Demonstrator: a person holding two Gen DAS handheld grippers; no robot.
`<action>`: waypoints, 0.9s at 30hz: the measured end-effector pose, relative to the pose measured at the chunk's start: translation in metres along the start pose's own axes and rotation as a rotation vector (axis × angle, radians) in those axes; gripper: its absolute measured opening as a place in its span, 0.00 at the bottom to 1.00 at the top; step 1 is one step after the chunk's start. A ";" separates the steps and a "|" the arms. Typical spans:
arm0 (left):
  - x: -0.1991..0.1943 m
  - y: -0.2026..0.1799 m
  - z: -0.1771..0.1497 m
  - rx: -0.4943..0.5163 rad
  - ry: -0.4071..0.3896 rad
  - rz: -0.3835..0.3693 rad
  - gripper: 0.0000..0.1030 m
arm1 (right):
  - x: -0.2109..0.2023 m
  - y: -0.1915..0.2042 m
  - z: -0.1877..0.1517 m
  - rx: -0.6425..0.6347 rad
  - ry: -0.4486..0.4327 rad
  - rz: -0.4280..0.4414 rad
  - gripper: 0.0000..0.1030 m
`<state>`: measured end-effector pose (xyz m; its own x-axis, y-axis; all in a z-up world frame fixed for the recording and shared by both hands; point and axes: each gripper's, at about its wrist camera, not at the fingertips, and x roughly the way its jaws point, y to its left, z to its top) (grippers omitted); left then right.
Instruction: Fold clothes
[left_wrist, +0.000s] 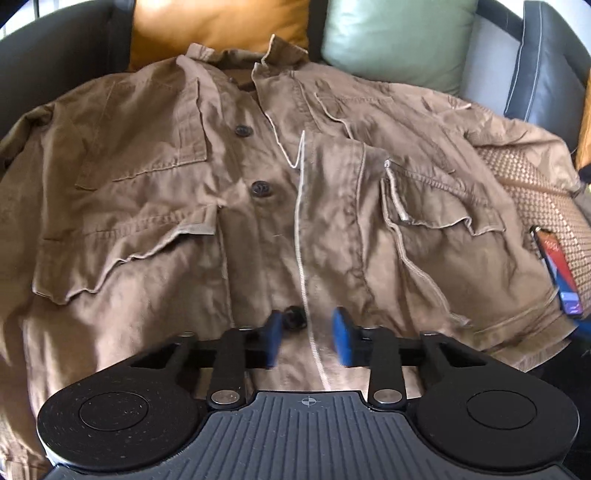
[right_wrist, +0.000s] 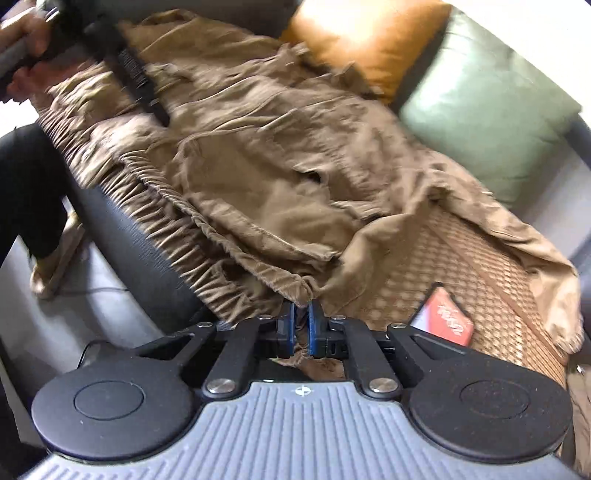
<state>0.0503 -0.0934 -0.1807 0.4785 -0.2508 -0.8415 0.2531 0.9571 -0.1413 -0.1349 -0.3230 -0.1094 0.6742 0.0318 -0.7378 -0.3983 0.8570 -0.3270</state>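
Sofa (left_wrist: 546, 74) of dark leather carries everything here, its seat covered by a woven mat (left_wrist: 546, 199) in a small lattice weave with a gathered, ruffled edge. Against the backrest lean two soft square cushions, a mustard cushion (left_wrist: 218, 26) and a sage-green cushion (left_wrist: 395, 40).

Spread front-up over the mat lies the brown jacket (left_wrist: 177, 206), a creased cotton twill piece with pale stitched seams, flapped chest and hip pockets and dark round buttons (left_wrist: 260, 188) along the placket. Its long axis runs from the collar (left_wrist: 273, 55), which points at the backrest between the cushions, to the hem at the seat's front edge; the sleeves reach out to either side.

Beside the jacket's hem on the bare mat lies a flat smartphone (right_wrist: 443, 317), its screen red and lit.

The left tongs (left_wrist: 306, 336) stand apart over the placket near the hem, blue pads (left_wrist: 341, 332) either side of the pale front edge, gripping nothing. The right tongs (right_wrist: 301, 325) are clamped on a bunched corner of the jacket's hem at the seat's front edge.
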 end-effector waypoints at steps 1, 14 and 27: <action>0.000 0.002 -0.001 0.001 0.005 -0.002 0.15 | -0.003 -0.002 -0.001 0.012 0.006 -0.010 0.06; -0.023 0.027 0.036 -0.101 -0.125 -0.015 0.49 | -0.013 -0.024 -0.003 0.045 0.087 0.166 0.31; 0.062 0.063 0.229 -0.134 -0.249 0.083 0.70 | 0.041 0.001 0.079 0.216 -0.095 0.474 0.38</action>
<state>0.2889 -0.0819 -0.1224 0.6887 -0.1833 -0.7015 0.0989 0.9822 -0.1595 -0.0585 -0.2805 -0.0933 0.5083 0.4794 -0.7154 -0.5425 0.8234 0.1663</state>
